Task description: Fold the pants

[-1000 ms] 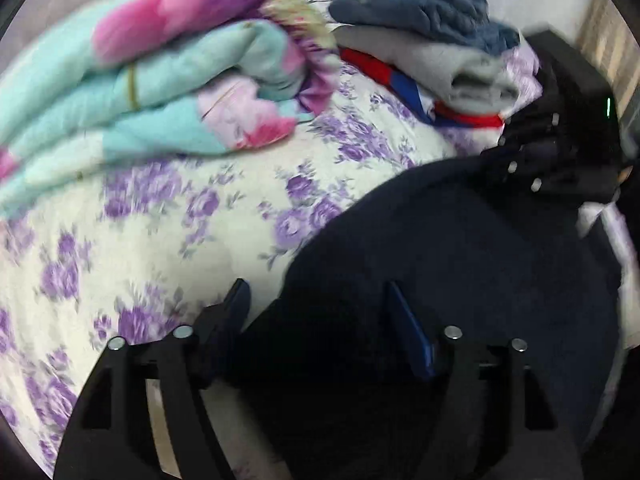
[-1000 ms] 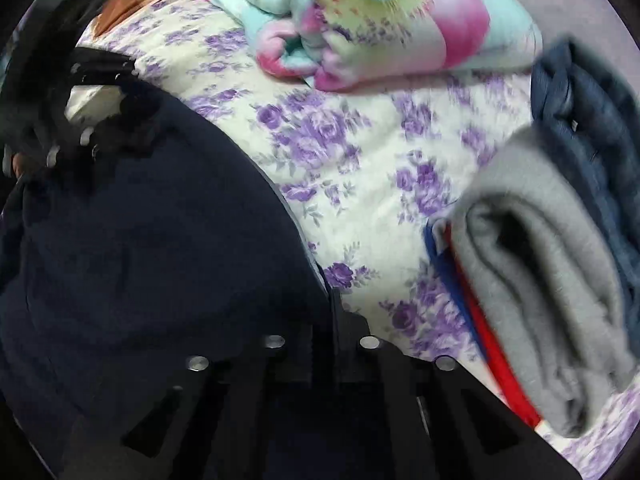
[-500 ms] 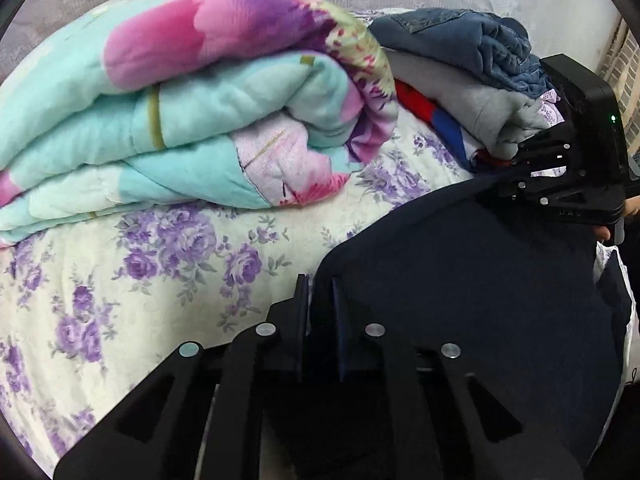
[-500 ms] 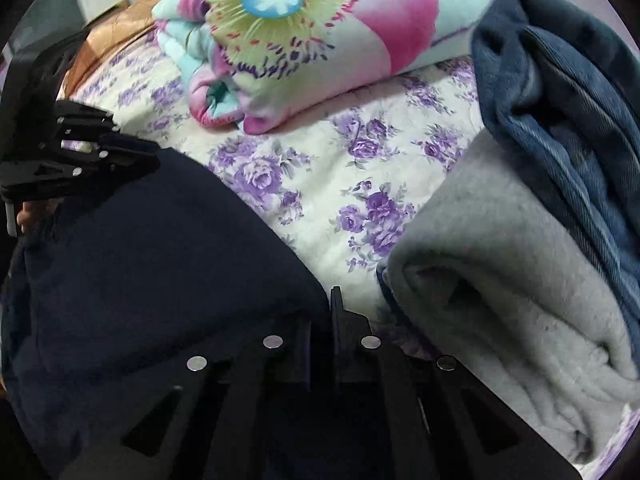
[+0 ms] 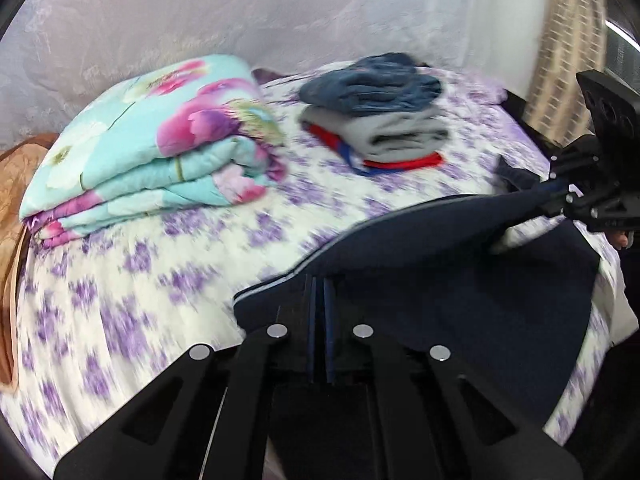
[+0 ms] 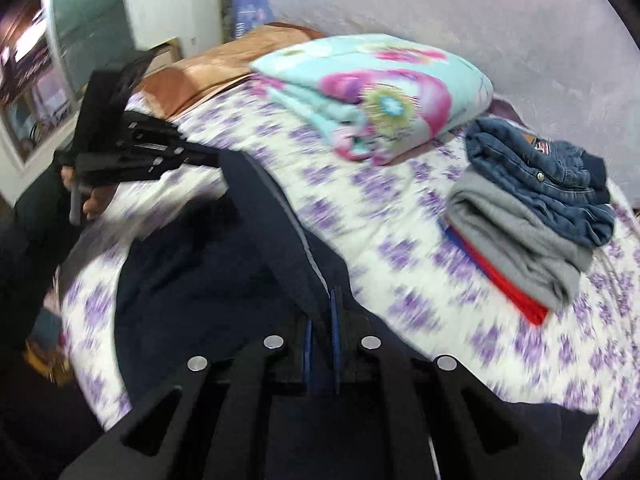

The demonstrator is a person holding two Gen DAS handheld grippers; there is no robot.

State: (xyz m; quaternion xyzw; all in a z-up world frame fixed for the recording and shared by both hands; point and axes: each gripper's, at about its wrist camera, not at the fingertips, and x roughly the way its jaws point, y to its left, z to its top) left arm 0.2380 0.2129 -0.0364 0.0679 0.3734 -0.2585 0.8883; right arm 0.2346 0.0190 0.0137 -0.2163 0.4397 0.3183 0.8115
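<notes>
On a bed [image 5: 120, 320] spread with a purple-flowered sheet, dark navy pants [image 5: 460, 280] hang lifted by one edge between two hand-held grippers, the rest of the cloth draping down onto the sheet. Left gripper [image 5: 319, 292] has its jaws together, clamped on the near edge of the pants, where a thin pale line runs along the fabric's border; the blue pads press the cloth from both sides. Right gripper [image 6: 320, 312] likewise has its jaws pinched on the pants edge, seen in its own camera with the pale-lined border rising straight out of the pads. From the left wrist view the right gripper [image 5: 560, 196] shows at the far right, gripping the same raised edge, a fingertip of the person's hand [image 5: 620, 238] just below it. From the right wrist view the left gripper [image 6: 196, 158] appears at the left, held by a hand [image 6: 92, 200] in a dark sleeve. Behind the pants, well apart from them, lie a folded quilt [image 5: 152, 148] in turquoise with pink flowers and a stack of folded clothes [image 6: 528, 216]: blue denim on top, a grey garment under it, red and blue cloth at the bottom. The denim carries a small patch [image 6: 540, 145], its writing too blurred to read. An orange-brown cover [image 6: 224, 64] lies at the head of the bed
</notes>
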